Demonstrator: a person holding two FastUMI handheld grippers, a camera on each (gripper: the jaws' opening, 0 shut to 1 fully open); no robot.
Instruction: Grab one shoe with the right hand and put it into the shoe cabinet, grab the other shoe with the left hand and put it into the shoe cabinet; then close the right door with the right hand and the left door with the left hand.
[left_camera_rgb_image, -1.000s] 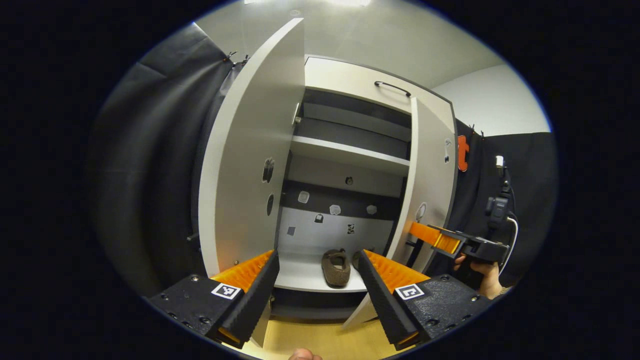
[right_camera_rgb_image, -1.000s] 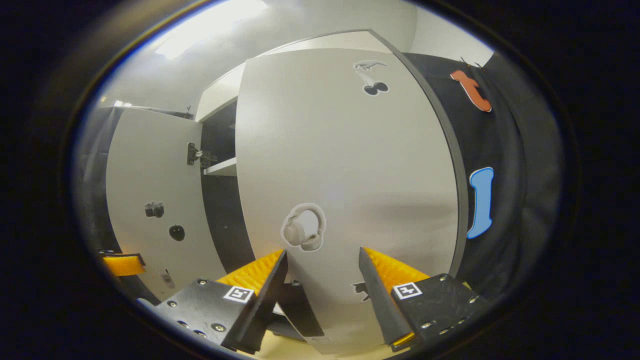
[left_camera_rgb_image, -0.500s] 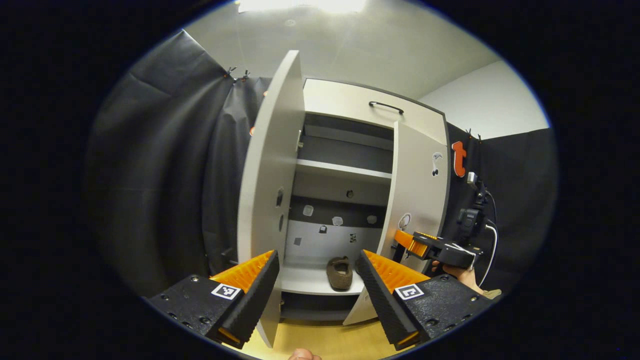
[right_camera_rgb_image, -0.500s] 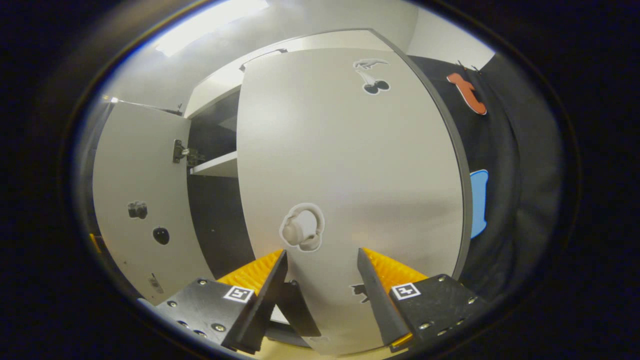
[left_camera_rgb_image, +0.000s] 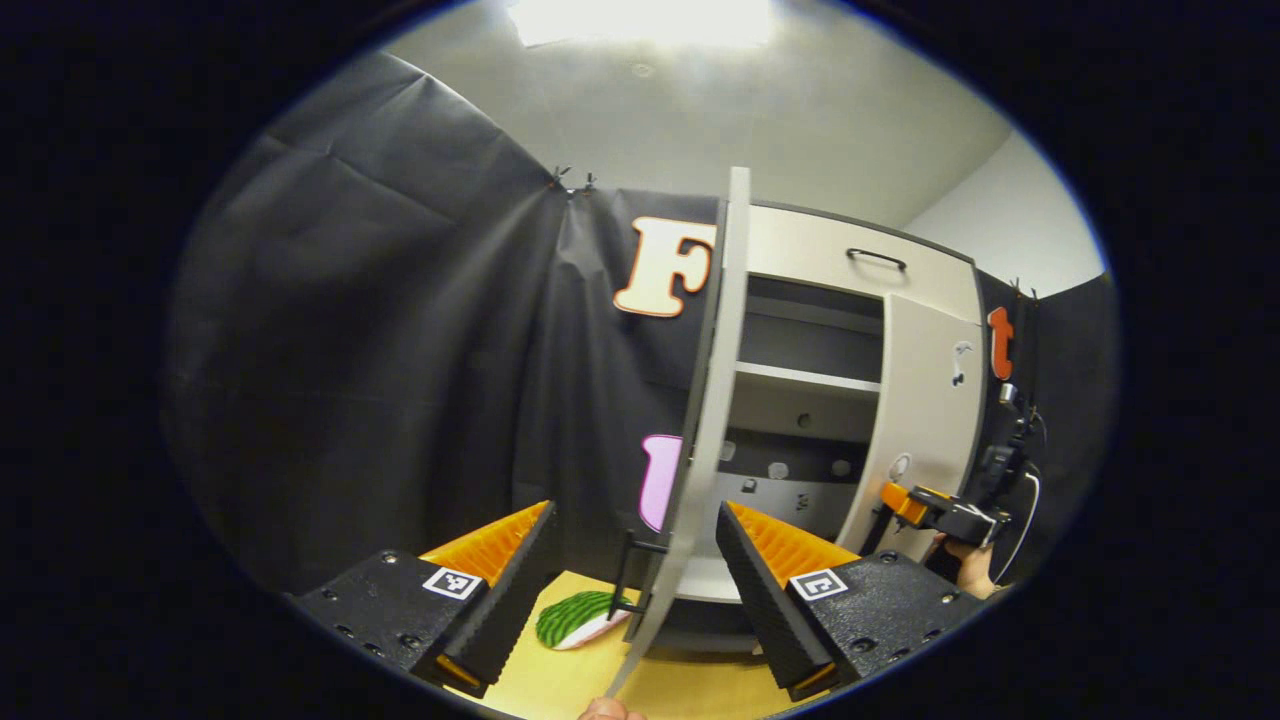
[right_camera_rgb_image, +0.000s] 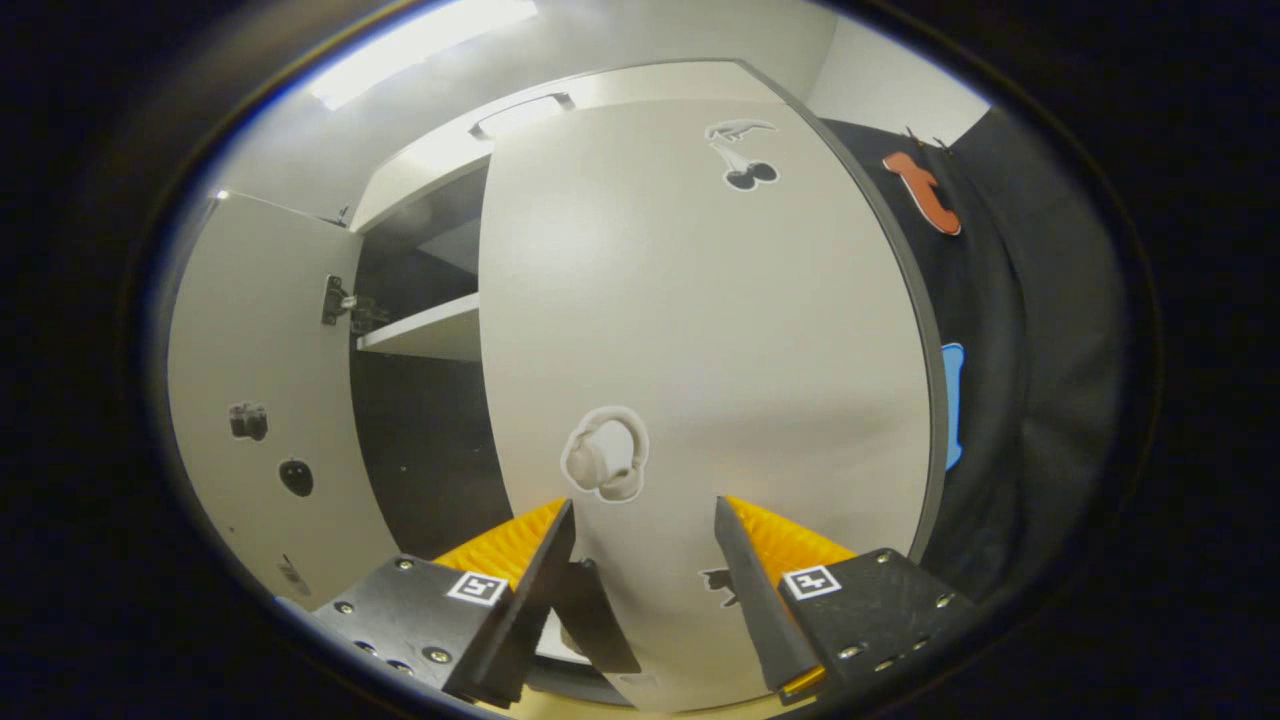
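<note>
Two doors are standing open on the shoe cabinet (left_camera_rgb_image: 800, 240), and both grippers are spread wide with nothing between their fingers. In the left gripper view, the left door (left_camera_rgb_image: 705, 420) is showing almost edge-on, its tall edge running upright between the released jaws of the left gripper (left_camera_rgb_image: 632, 565), just ahead of them and slightly nearer the right-hand finger. Beyond that door, the cabinet's shelf (left_camera_rgb_image: 805, 378) and dark interior are showing; the shoes cannot be made out from here, since the door edge is hiding the lower compartment. On the far side of the left door, the right door (left_camera_rgb_image: 925, 420) is hanging partly swung in, with the right gripper (left_camera_rgb_image: 905, 503) and the hand (left_camera_rgb_image: 965, 568) holding it just at the door's lower outer face.

In the right gripper view, the right door's (right_camera_rgb_image: 700, 380) broad face is sitting directly ahead of the right gripper (right_camera_rgb_image: 640, 570), jaws released and straddling its lower part, close enough that they may be touching it; contact cannot be told. The opening lies to the left of that door there.

Judging from this, the right-door closing is under way, and a straight forward push by the right gripper against the face is what it calls for. The left gripper is the nearer one to the left door and needs to get onto that door's outer face.
</note>
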